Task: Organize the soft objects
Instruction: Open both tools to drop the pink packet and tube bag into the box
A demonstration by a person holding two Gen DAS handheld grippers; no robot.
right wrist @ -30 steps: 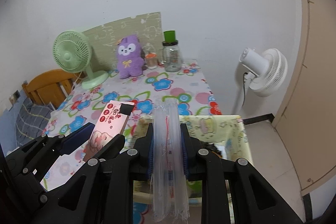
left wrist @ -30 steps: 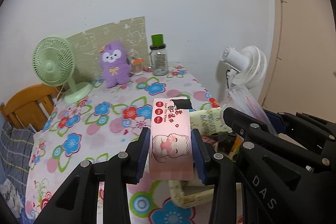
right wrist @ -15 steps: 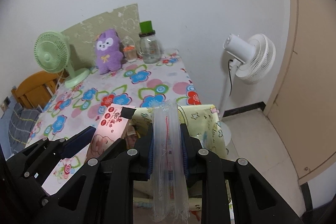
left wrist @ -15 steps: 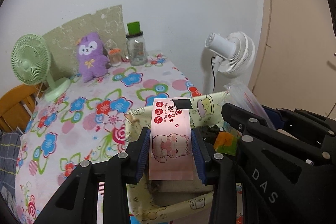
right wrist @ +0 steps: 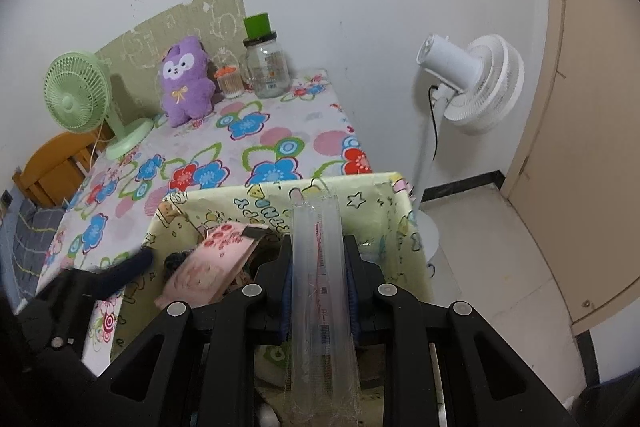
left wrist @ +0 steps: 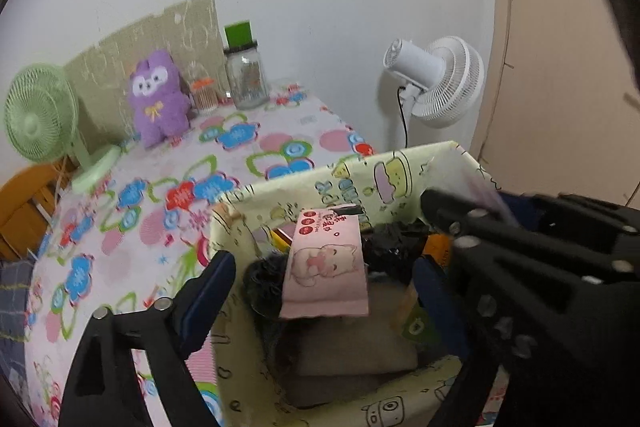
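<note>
A pink wet-wipe pack with a cat print lies loose in the yellow cartoon-print storage box, between the spread jaws of my left gripper, which is open. The pack also shows in the right wrist view. My right gripper is shut on a clear plastic bag and holds it over the box. Dark soft items lie in the box under the pack.
The box stands at the near right edge of a flower-print table. At the far end stand a purple plush toy, a green desk fan and a glass jar. A white floor fan stands to the right.
My left gripper has opened and let go of the pink pack, which has dropped into the box. Both grippers have moved further over the box. The right still holds the clear bag.
</note>
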